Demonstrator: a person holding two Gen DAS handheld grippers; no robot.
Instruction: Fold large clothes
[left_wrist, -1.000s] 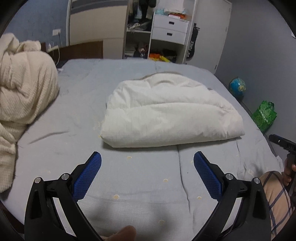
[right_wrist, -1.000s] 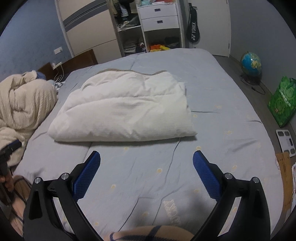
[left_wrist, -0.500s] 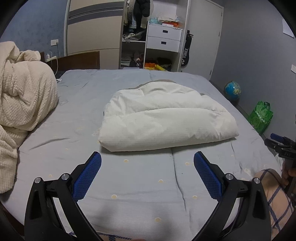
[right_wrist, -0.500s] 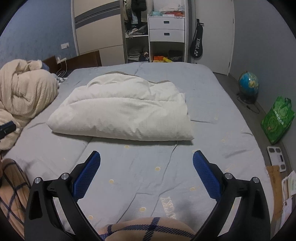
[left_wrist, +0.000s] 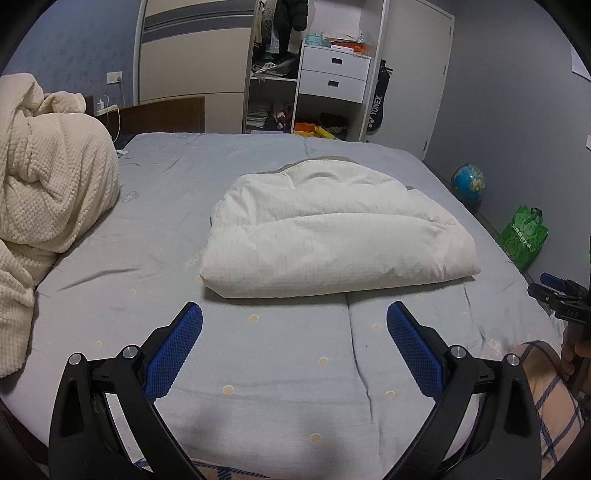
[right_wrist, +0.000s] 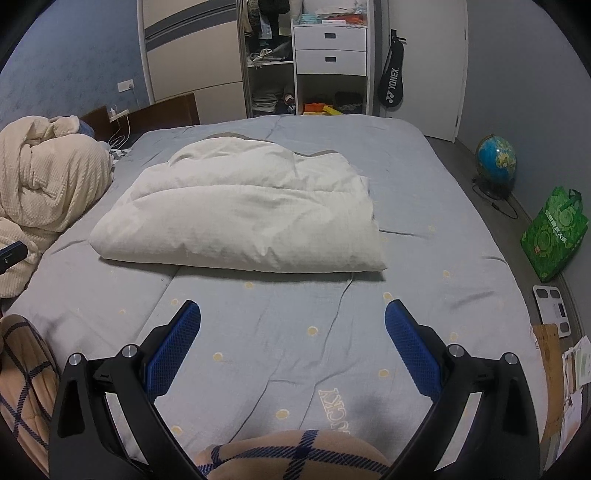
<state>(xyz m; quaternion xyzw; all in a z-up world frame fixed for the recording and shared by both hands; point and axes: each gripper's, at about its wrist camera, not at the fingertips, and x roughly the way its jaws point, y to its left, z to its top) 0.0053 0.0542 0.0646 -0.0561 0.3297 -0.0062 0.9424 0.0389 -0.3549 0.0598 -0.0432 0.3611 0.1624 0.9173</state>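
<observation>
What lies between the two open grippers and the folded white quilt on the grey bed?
Nothing visible. Only bare grey bedsheet separates the left gripper and right gripper from the folded white quilt. The cream knitted blanket sits heaped off to the left, apart from it.

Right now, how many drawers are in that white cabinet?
2. The top drawer sits right above the bottom drawer in the white cabinet past the bed; below them is an open shelf.

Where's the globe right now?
On the floor right of the bed, by the wall, just beyond the green bag: globe in the right wrist view, also.
</observation>
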